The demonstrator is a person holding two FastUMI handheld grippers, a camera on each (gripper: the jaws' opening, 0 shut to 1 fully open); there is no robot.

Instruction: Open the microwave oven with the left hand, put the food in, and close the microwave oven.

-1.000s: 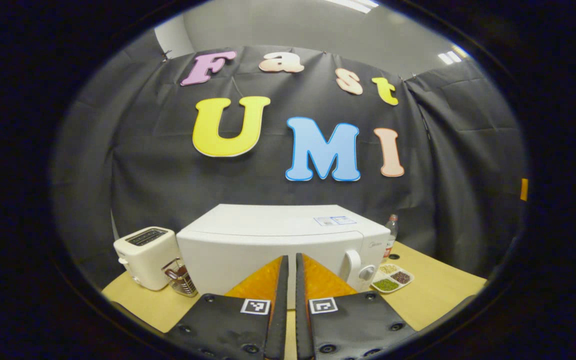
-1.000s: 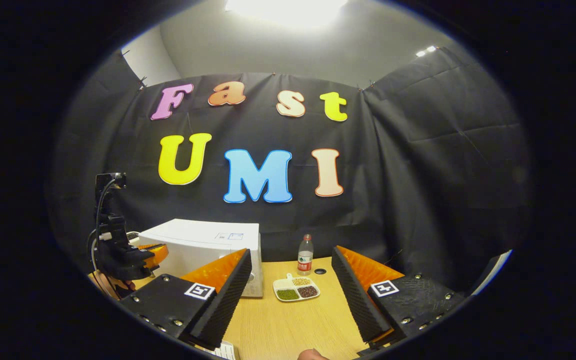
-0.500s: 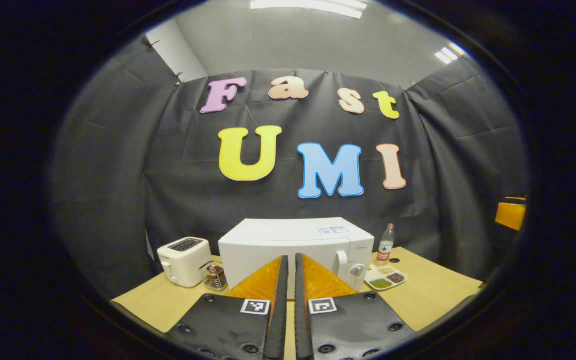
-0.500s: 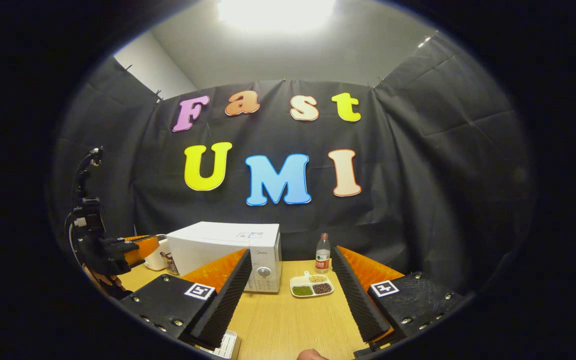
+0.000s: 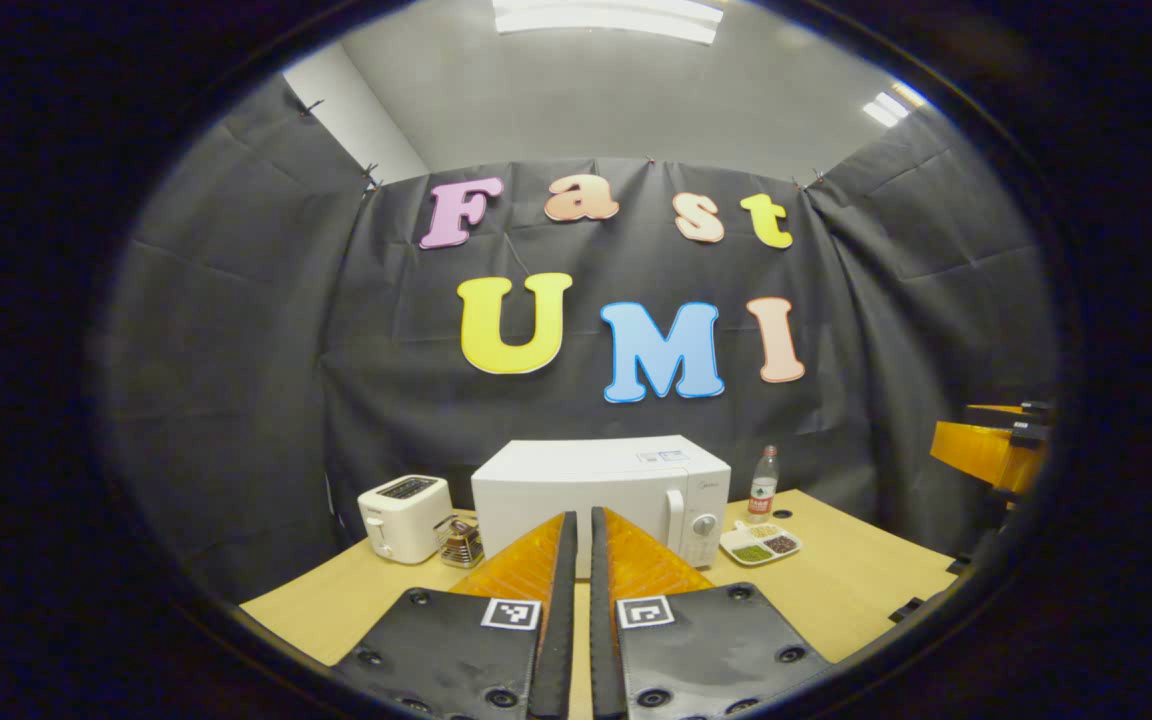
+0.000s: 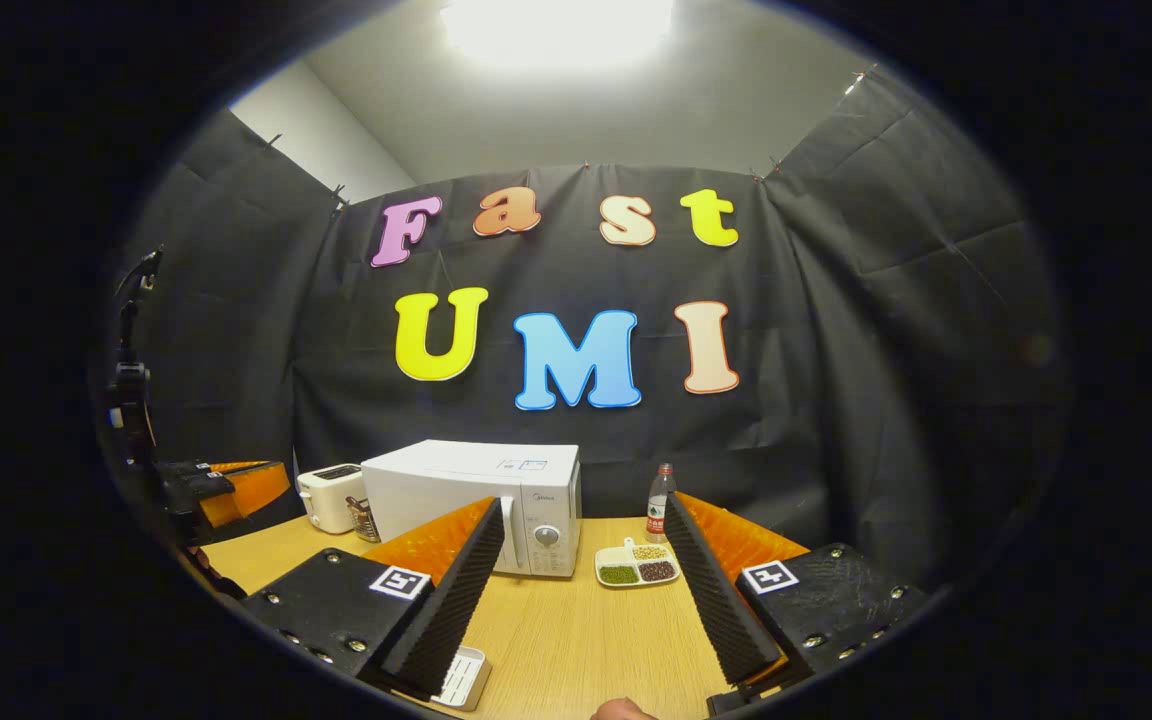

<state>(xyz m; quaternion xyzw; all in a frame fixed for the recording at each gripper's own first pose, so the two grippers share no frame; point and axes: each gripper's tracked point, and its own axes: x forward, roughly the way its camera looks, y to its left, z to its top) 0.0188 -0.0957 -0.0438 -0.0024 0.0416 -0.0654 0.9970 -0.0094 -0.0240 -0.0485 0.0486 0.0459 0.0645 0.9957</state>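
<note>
The microwave [image 5: 601, 490] sits door closed, well ahead of the left gripper [image 5: 576, 600], whose fingers are nearly together and empty, its handle slightly right of their line. The right gripper [image 6: 576, 585] gapes wide (holding nothing); the food dish [image 6: 637, 565] lies just right of the microwave.

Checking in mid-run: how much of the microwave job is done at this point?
Nothing looks done: the microwave door is closed and the food tray sits on the table beside it. The left hand-held gripper is shut and empty, the right hand-held gripper open and empty. Opening, loading and closing all remain.
</note>
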